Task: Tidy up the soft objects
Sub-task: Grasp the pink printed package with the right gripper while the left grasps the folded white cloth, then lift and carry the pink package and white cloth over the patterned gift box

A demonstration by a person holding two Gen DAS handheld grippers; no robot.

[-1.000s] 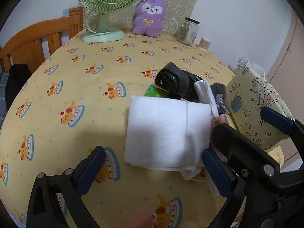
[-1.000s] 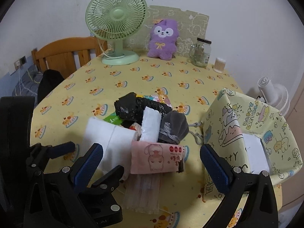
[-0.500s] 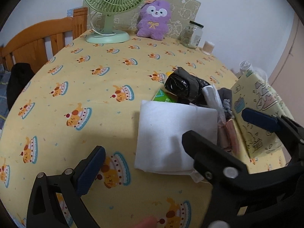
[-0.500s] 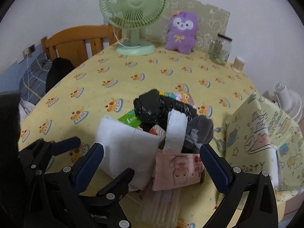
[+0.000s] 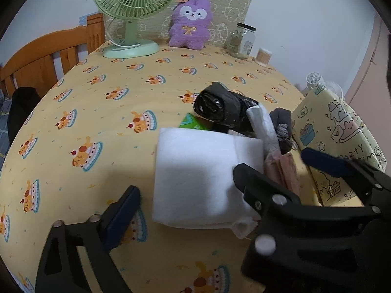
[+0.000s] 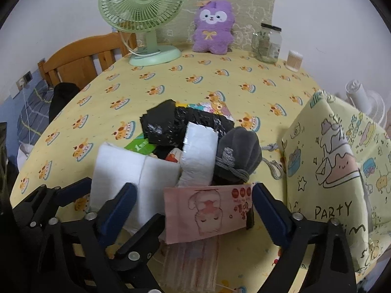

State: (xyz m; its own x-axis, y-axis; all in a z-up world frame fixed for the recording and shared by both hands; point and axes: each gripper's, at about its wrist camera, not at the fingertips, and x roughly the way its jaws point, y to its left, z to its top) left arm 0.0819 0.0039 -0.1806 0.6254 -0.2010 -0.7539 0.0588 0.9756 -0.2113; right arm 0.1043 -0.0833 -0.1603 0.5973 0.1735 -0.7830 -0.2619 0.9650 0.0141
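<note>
Right wrist view: we recorded the right gripper (image 6: 191,211) with jaws spread wide, its fingers flanking the pink tissue pack (image 6: 207,210) at the near edge of a heap on the yellow cake-print tablecloth (image 6: 220,78). Behind the pack we listed a white wrapped roll (image 6: 199,156), a grey knitted item (image 6: 238,153), a black plastic bundle (image 6: 168,124) and a green packet (image 6: 140,145). We noted a folded white cloth (image 5: 198,173) on the heap's left, with the left gripper (image 5: 185,190) open around its near end, touching unclear. A yellow cartoon-print fabric bin (image 6: 337,171) stood at right. Far side: green desk fan (image 6: 144,19), purple plush toy (image 6: 212,26), glass jar (image 6: 267,42).
</note>
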